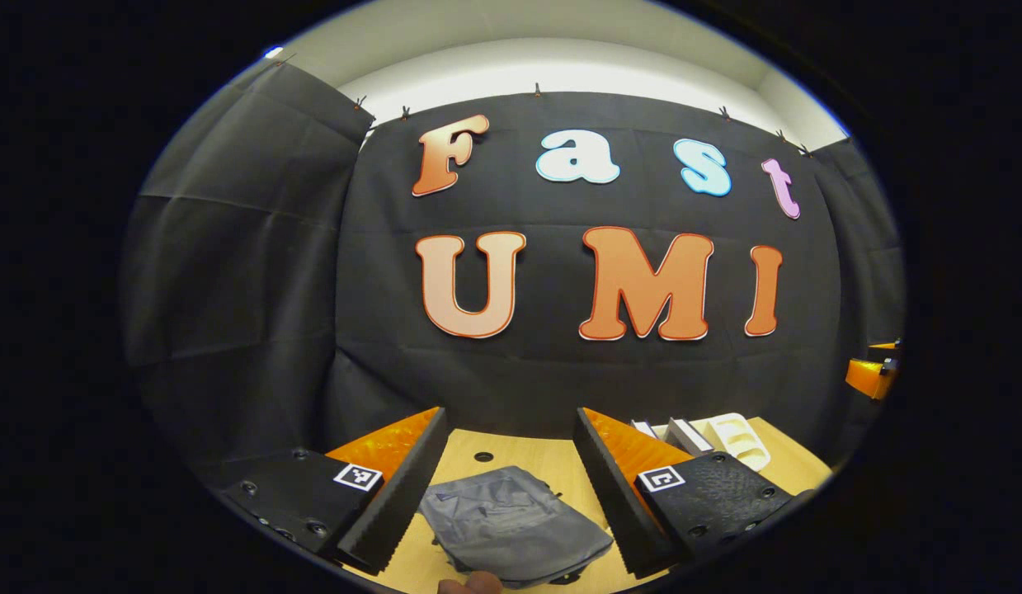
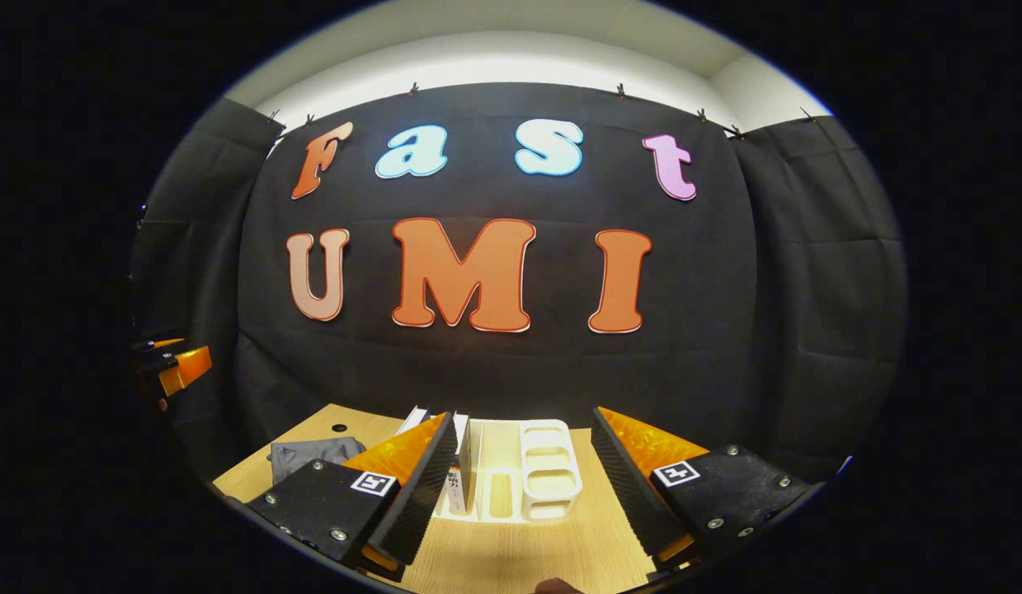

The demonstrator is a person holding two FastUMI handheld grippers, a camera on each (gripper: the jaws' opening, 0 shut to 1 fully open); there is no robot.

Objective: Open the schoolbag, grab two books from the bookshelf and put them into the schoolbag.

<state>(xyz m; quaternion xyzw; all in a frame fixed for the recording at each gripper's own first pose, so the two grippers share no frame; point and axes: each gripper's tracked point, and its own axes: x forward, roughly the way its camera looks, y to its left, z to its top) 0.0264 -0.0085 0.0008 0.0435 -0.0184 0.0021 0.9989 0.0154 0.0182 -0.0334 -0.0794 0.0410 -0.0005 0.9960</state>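
A grey schoolbag (image 1: 515,526) lies flat on the wooden table, right below my left gripper (image 1: 511,487), which is open and hovers over it. In the right gripper view the same schoolbag (image 2: 313,455) shows at the left of the table. A white bookshelf rack (image 2: 531,478) stands ahead of my right gripper (image 2: 523,487), which is open with nothing between its fingers. Books (image 2: 459,470) stand upright in the rack's left slots, partly hidden by my left finger. In the left gripper view the bookshelf (image 1: 729,437) and the books (image 1: 671,435) sit at the right.
The wooden table (image 2: 519,561) runs up to the black cloth wall. A round cable hole (image 1: 483,456) sits in the tabletop behind the bag. The other gripper (image 1: 873,371) shows at the right edge of the left gripper view, and at the left edge as a gripper (image 2: 168,363) in the right gripper view.
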